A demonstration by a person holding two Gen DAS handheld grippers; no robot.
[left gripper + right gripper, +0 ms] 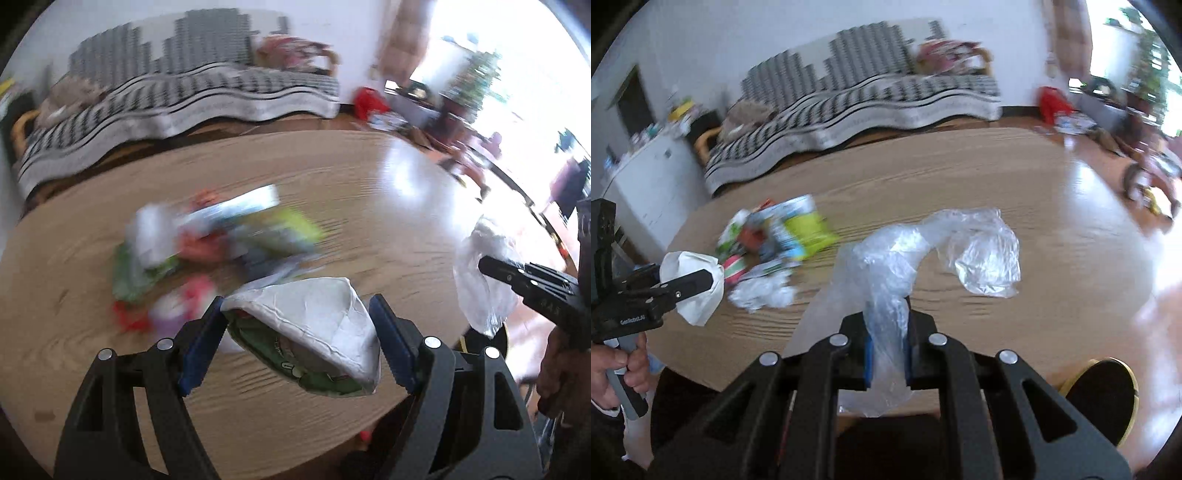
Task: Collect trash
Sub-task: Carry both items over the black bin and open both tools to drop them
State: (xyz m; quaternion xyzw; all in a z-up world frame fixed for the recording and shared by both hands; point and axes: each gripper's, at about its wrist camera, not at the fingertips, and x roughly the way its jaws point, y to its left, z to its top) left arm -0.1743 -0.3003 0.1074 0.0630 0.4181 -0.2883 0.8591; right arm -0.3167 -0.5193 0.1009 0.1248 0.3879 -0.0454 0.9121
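Note:
My left gripper [297,317] holds a crumpled white-and-green wrapper [314,325] between its blue pads, above the wooden table [369,229]; it also shows in the right wrist view [690,284]. My right gripper [888,350] is shut on a clear plastic bag [923,254] that billows forward over the table; the bag also shows in the left wrist view [480,269]. A pile of colourful wrappers and crumpled paper [207,240] lies on the table's left half, blurred; in the right wrist view the pile [772,240] lies between the two grippers.
A sofa with a black-and-white cover [849,107] stands behind the table. A white cabinet [646,177] is at the left. A dark round stool [1100,398] sits near the table's front right edge. Bright glare covers the floor at the right.

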